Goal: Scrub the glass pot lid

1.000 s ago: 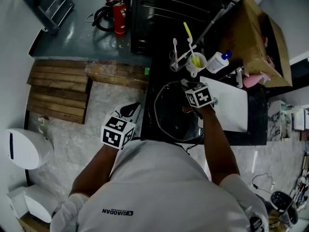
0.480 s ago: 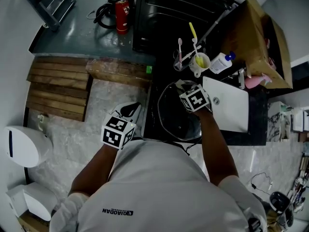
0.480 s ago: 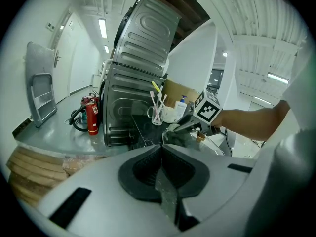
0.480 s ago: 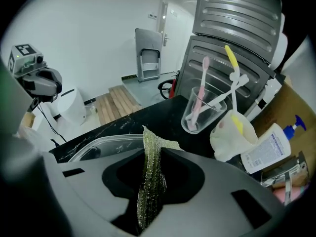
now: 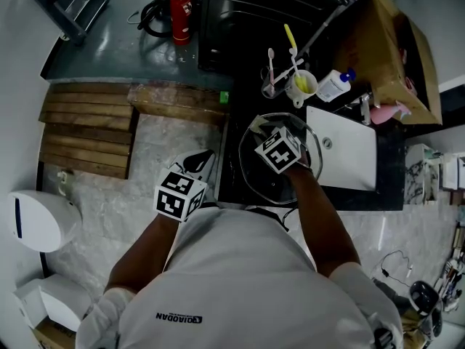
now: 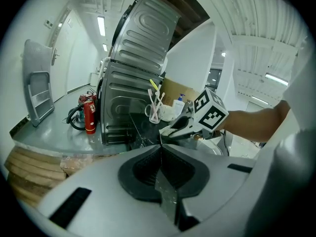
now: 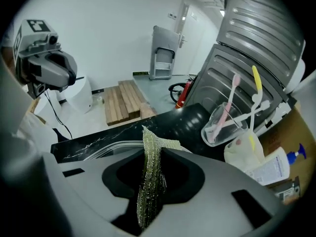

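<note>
Scrub pad (image 7: 151,181): yellow-green, fine mesh weave with glinting threads. Right tool (image 7: 150,149): grey body, black pads. Its cube (image 5: 277,150): black-and-white square markers. Pot lid (image 5: 256,184): clear glass. Surface (image 7: 182,120) under the lid: glossy black with thin white veining. Beyond the lid: one pink toothbrush (image 7: 230,102), one yellow toothbrush (image 7: 256,80), a white bottle (image 7: 274,169) with blue cap, a red extinguisher (image 6: 89,118).

The glass pot lid (image 5: 263,184) is clear, shiny glass. The scrub cloth (image 7: 150,181) is a rough, green-yellow mesh. The tabletop (image 7: 185,118) is black and glossy, with thin white streaks. The pallet (image 5: 87,133) is bare, rough wood. The box (image 5: 389,57) is dull brown cardboard.
</note>
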The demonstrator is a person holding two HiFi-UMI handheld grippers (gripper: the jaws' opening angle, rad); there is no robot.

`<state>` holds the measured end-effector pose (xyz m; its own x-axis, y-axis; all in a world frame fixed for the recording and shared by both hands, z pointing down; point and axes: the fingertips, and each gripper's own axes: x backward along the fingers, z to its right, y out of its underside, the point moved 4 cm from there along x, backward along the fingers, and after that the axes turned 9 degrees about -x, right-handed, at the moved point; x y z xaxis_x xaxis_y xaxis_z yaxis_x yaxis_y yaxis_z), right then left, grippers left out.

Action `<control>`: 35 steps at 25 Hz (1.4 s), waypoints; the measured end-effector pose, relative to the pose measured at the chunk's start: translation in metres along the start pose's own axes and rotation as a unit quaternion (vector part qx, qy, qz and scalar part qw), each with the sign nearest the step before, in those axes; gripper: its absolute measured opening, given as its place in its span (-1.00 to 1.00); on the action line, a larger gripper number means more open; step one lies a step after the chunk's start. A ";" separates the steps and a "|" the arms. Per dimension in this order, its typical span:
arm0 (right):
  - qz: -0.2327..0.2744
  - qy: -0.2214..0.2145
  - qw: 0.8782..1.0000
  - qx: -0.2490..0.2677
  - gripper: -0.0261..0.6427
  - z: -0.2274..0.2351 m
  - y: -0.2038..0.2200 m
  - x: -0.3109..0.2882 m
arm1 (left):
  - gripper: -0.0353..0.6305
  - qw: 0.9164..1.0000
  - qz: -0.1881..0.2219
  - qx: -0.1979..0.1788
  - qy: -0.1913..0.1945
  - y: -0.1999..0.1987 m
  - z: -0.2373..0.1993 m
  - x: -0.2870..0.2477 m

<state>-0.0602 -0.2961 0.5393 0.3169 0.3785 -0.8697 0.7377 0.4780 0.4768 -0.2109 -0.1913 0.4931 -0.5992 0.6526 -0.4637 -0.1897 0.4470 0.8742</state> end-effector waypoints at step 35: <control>0.042 0.014 0.987 0.154 -0.62 -0.088 0.026 0.016 | -0.84 0.999 -0.009 -0.021 0.045 0.015 0.030 0.013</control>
<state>-0.0882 -0.2077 0.5491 0.3706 0.4302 -0.8232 0.8576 0.1817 0.4811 -0.1986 -0.1581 0.4958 -0.6630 0.5858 -0.4661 -0.2324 0.4308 0.8720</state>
